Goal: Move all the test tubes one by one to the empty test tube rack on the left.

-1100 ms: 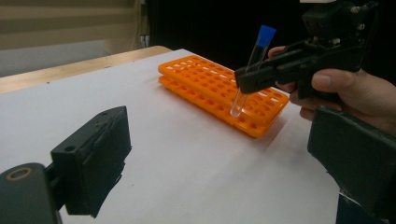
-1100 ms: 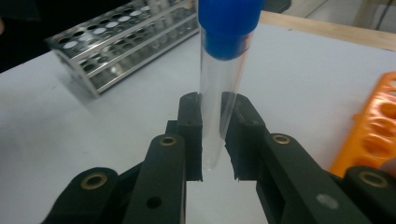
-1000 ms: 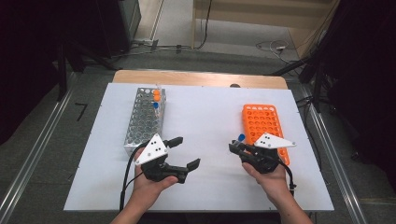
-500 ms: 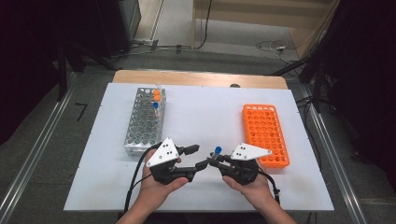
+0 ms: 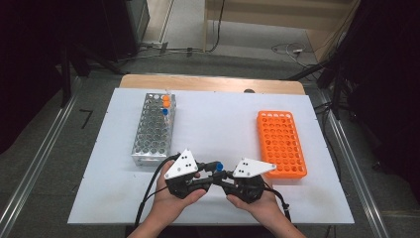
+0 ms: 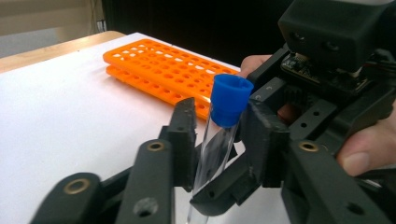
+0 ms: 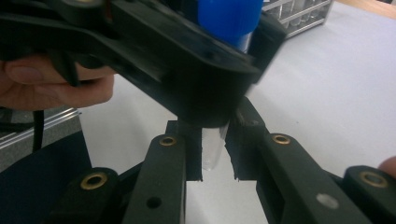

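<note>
Two claws are met low in the centre of the high view, with one blue-capped test tube (image 6: 219, 140) passed between them above the counter (image 5: 218, 124). The tube's lower end is gripped by the right claw (image 7: 215, 154), jaws pressed tight on the glass. The left claw (image 6: 215, 140) has just been closing, and its pads are seen against the tube's upper body, just under the blue cap (image 6: 229, 99).

Handover judged mid-way. For a clean transfer, the left grip should be confirmed firm before the right one is released; both claws should be kept steady, no twisting, since glass held at two points could be snapped or levered out. The release should be made slowly and the right claw drawn straight away along its own line.

Tube orientation: long axis near upright, tilted slightly, cap end up and toward the upper right of the left gripper view, rounded bottom pointed down at the counter.

Farther back, the orange rack (image 5: 280, 143) is seen at right, and the metal rack (image 5: 152, 130) with a few capped tubes at left.
</note>
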